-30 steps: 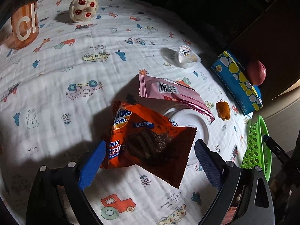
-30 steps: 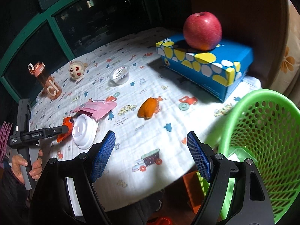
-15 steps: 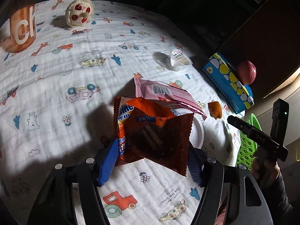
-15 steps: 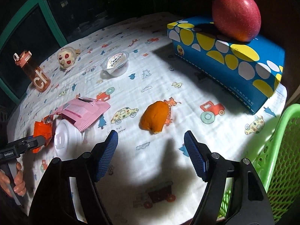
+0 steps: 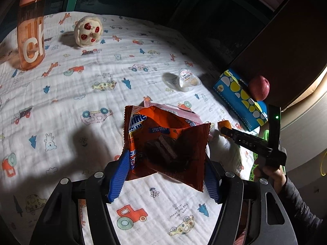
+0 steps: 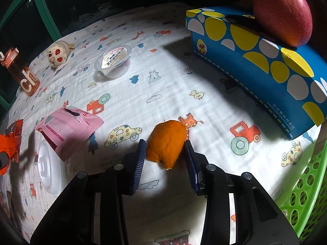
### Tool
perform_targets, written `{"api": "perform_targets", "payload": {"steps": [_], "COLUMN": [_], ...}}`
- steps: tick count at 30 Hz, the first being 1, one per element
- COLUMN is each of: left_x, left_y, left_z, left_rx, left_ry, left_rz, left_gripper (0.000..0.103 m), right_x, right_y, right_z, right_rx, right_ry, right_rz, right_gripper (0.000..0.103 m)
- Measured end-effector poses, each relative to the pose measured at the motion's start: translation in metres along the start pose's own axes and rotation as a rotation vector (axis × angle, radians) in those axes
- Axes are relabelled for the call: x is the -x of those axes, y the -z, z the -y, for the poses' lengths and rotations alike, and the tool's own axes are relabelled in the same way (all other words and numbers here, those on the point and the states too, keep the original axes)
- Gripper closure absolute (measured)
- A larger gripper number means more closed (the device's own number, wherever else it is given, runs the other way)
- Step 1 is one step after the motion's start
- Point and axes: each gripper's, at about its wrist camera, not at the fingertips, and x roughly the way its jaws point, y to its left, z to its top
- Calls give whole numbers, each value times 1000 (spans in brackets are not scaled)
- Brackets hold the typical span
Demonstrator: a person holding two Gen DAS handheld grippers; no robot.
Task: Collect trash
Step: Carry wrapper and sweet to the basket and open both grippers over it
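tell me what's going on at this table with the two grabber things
A person is clearing trash off a cartoon-print tablecloth with a handheld gripper in each hand. The left gripper is clamped on a crinkly orange snack wrapper, which hangs lifted off the cloth. The right gripper has just closed its jaws on a lump of orange peel lying on the cloth. A green mesh plastic basket waits at the table's edge. A pink wrapper and a white lid are not yet picked up.

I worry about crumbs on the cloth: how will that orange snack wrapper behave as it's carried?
The wrapper looks thin and crinkly, so it will probably flop and sag. Its top looks torn open, so tipping it might spill crumbs. The left gripper pinches only its lower part, so it may swing.
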Motion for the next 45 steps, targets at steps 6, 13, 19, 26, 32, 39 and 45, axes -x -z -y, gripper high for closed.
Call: {"api": "perform_targets", "payload": {"steps": [6, 13, 19, 26, 32, 39, 45], "left_x": [3, 0, -10, -24, -39, -57, -73], "left_y": [-1, 0, 2, 9, 13, 18, 31], "left_z": [17, 49, 89, 147, 198, 254, 289], "left_rx": [-33, -81, -137, -220, -298, -376, -437], "left_ry": [8, 45, 96, 158, 206, 258, 291], "left_rz": [4, 0, -16, -36, -64, -99, -125], "left_gripper": [39, 39, 39, 39, 39, 39, 39], "right_x": [16, 60, 100, 136, 157, 177, 189], "right_y": [5, 21, 42, 66, 85, 108, 126], "right_z": [3, 13, 34, 65, 99, 140, 172], "right_rx": [-11, -27, -75, -104, -153, -216, -270], "right_ry": [-23, -56, -53, -13, 28, 88, 137], "right_rz": [30, 89, 130, 166, 183, 185, 182], "right_gripper": [68, 68, 68, 68, 68, 68, 66]}}
